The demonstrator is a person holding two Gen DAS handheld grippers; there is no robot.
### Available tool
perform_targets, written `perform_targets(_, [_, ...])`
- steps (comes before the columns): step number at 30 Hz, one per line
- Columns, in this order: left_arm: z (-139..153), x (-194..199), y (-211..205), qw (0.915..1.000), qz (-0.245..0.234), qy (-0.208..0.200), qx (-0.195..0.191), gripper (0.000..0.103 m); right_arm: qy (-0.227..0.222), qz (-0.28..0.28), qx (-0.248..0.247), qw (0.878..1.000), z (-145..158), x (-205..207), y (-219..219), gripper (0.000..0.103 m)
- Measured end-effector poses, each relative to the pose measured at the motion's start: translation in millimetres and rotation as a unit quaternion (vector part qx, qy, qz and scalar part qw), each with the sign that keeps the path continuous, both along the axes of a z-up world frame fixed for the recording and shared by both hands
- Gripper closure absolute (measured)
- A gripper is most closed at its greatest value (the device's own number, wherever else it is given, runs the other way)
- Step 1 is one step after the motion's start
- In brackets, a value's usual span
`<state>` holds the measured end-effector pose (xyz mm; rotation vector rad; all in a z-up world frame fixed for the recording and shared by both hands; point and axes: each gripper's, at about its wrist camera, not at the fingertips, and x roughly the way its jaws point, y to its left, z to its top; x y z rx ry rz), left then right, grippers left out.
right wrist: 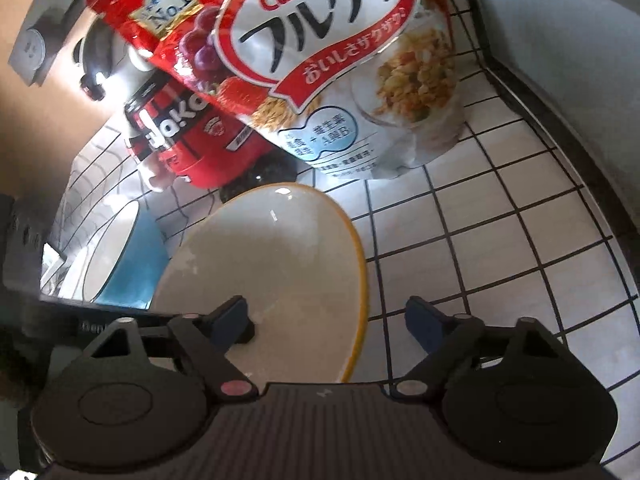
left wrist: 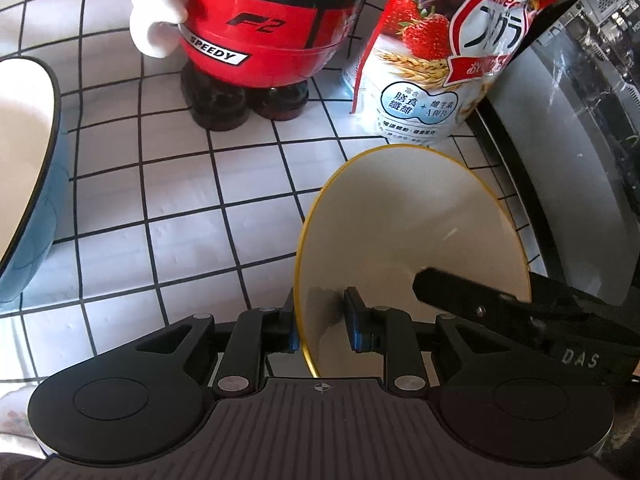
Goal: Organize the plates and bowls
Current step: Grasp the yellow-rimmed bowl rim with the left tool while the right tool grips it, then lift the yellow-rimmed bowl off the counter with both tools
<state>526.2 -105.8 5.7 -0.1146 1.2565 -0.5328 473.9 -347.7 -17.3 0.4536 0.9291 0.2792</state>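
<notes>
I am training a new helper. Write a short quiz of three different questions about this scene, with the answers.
1. True or false: the left gripper has its fingers on either side of the rim of the shallow cream bowl with the yellow rim.
2. Which thing stands directly behind that bowl on the white tablecloth with the black grid? A) a glass jug B) the red and white cereal bag C) a metal pot
3. Fill in: the right gripper is ____, with one finger over the bowl and one outside it.

Key: 1 true; 2 B; 3 open
</notes>
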Motion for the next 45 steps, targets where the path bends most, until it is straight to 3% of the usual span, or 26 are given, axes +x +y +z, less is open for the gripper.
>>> perform_targets(2, [1.2, 0.7, -3.8, 0.9999, -0.003, 0.001, 0.01, 0.076, 0.007, -0.003, 0.005, 1.0, 0.2, 1.1, 0.2, 0.03])
perform_targets(5, [2.8, -0.4, -7.8, 0.9998, -0.002, 0.003, 0.021, 0.075, 0.025, 0.008, 0.023, 0.999, -1.7, 3.8, 3.9, 0.05])
perform_targets(13, [4.1, -3.4, -12.4, 0.9994, 0.001, -0.006, 0.033, 0.073, 0.031, 0.004, 0.004, 0.999, 0.5, 3.5, 10.4, 0.055])
perform_targets(18, [4.2, -2.8, -12.1, 0.9994, 0.013, -0.002, 0.033, 0.073, 0.043, -0.003, 0.013, 0.999, -3.1, 5.7, -1.2, 0.075])
perform_targets(32, [3.0, -6.5, -8.1, 0.9983, 0.053, -0.005, 0.023, 0.075, 0.044, 0.012, 0.003, 0.999, -2.3, 7.7, -0.4, 0.077])
perform_targets(38, [5.1, -12.6, -6.6, 0.9973, 0.071, -0.007, 0.018, 0.077, 0.044, 0.022, -0.026, 0.998, 1.8, 4.0, 5.1, 0.077])
perform_targets(45, [30.8, -30.2, -3.7, 0.9976, 0.063, -0.028, 0.009, 0.082, 0.033, 0.024, -0.038, 0.998, 24.8, -9.6, 3.7, 0.077])
